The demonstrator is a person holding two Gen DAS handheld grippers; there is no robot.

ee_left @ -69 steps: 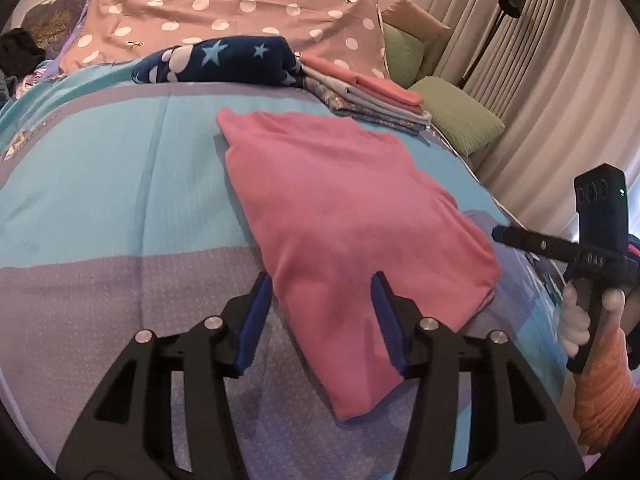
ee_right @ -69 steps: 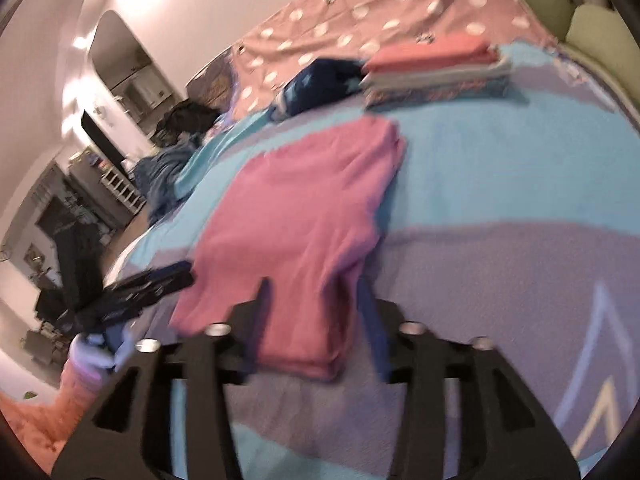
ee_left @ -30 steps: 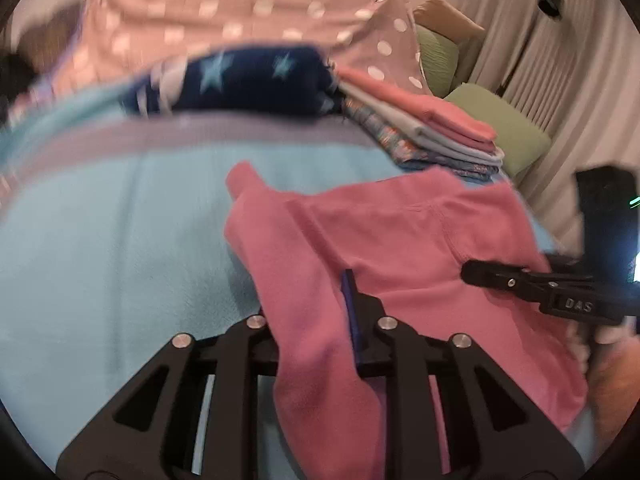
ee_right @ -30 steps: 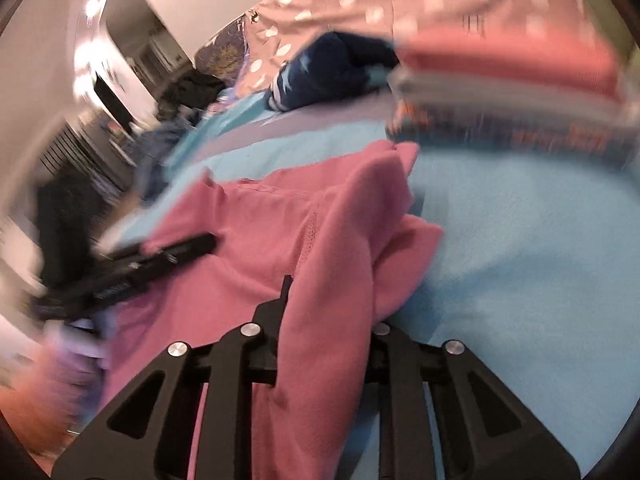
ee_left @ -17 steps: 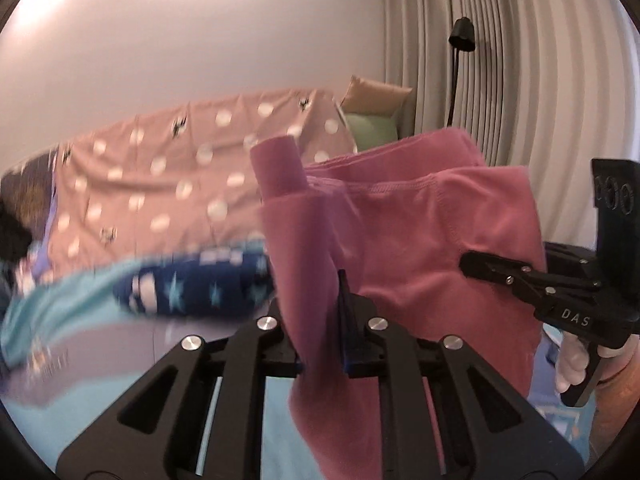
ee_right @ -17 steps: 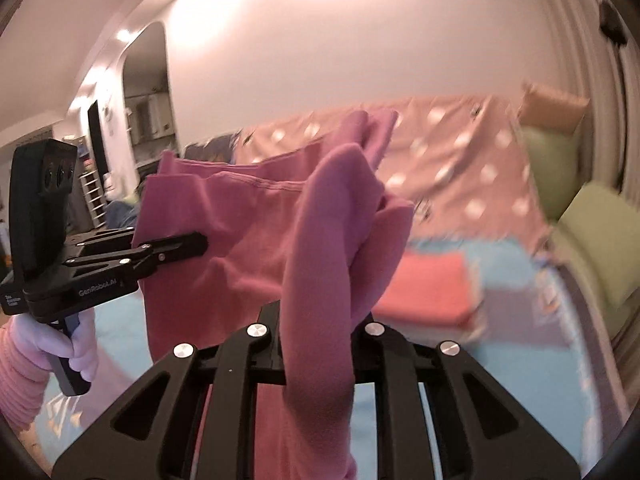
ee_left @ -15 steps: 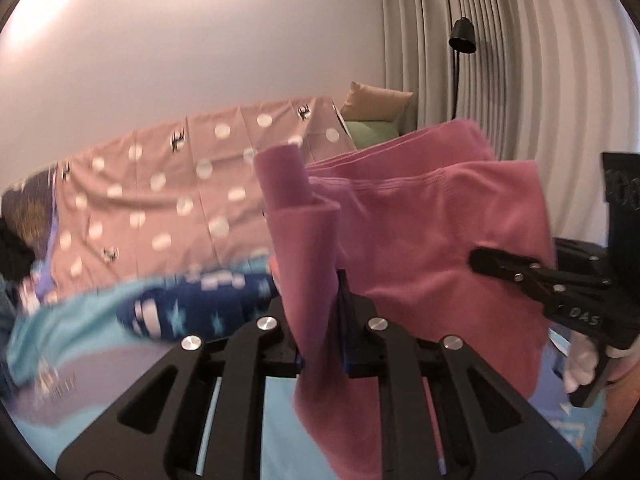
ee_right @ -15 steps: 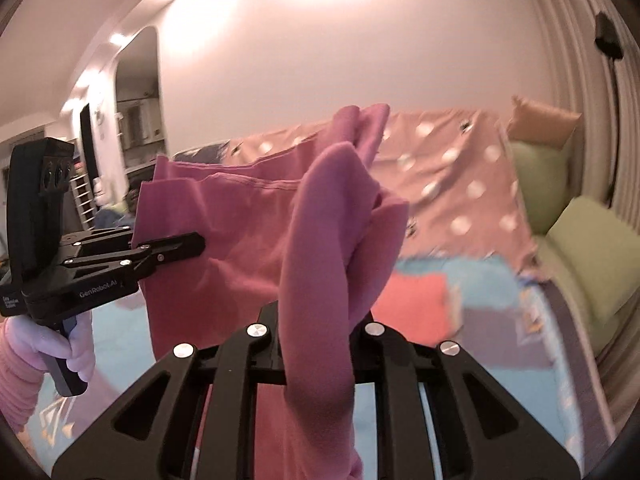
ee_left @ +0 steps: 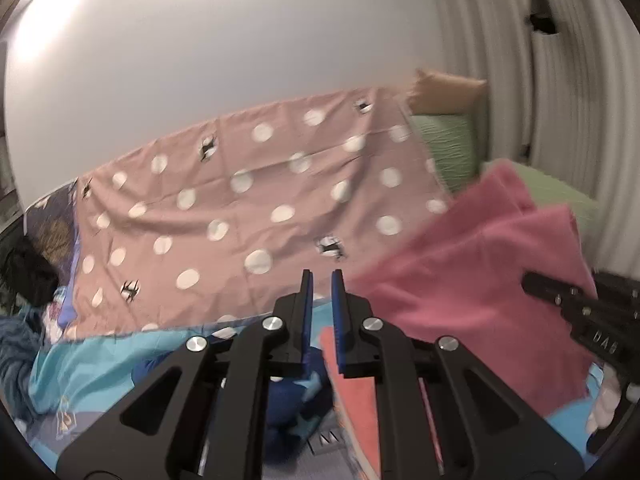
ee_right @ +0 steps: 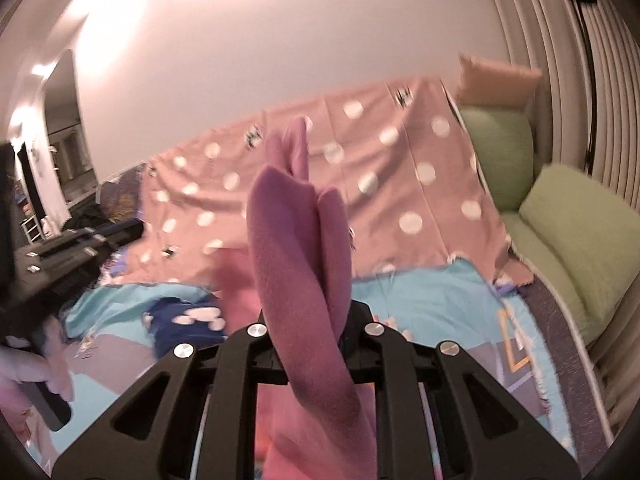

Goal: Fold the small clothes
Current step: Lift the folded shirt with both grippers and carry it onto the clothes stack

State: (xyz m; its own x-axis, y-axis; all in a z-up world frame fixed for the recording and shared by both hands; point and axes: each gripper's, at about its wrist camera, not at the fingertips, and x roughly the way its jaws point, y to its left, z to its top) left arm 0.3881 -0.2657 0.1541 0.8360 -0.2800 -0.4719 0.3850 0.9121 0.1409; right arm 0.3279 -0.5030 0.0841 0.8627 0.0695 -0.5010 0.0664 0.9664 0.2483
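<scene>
Pink fleece garment (ee_right: 296, 264) is hanging pinched in our right hand-held gripper (ee_right: 310, 320) above the bed (ee_right: 420, 300) while our empty left hand-held gripper (ee_left: 320, 292) is closing, folding unfinished.

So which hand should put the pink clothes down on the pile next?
Probably the right. The right gripper is clamped on the pink garment. The left gripper has nothing between its closing jaws. The folded pile lies just below.

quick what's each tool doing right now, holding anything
left tool: jaws closing, nothing between them
right tool: shut on the pink garment
</scene>
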